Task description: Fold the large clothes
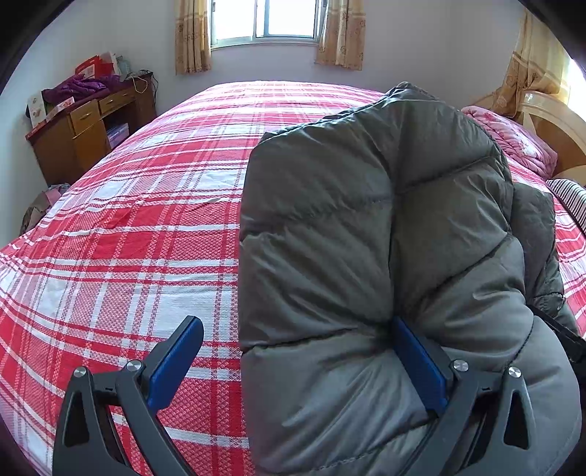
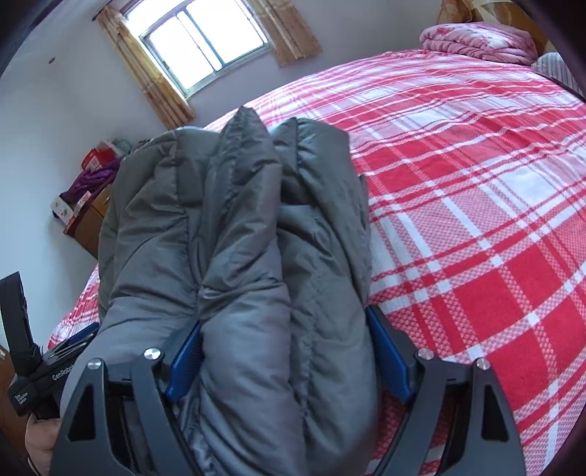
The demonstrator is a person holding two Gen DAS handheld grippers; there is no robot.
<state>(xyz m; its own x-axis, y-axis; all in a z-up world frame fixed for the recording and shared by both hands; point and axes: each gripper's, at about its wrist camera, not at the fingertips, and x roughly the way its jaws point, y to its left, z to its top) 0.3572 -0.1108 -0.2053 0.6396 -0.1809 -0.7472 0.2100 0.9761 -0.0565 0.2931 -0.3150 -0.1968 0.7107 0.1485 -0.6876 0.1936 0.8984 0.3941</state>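
A grey quilted puffer jacket (image 1: 366, 238) lies folded in thick layers on the red and white plaid bed (image 1: 128, 238). My left gripper (image 1: 296, 329) stands wide open at its near edge: the left finger is over bare sheet, the right finger (image 1: 417, 362) is pressed into the jacket. In the right wrist view the bunched jacket (image 2: 256, 238) fills the space between my right gripper's (image 2: 285, 329) blue pads (image 2: 384, 348), which squeeze its thick folds. The left gripper's body (image 2: 36, 369) and a hand show at the lower left.
A folded pink quilt (image 1: 512, 142) and a striped pillow (image 1: 571, 197) lie at the bed's head by the headboard. A wooden desk (image 1: 84, 128) with purple clothes and boxes stands by the left wall. A curtained window (image 1: 267, 22) is behind the bed.
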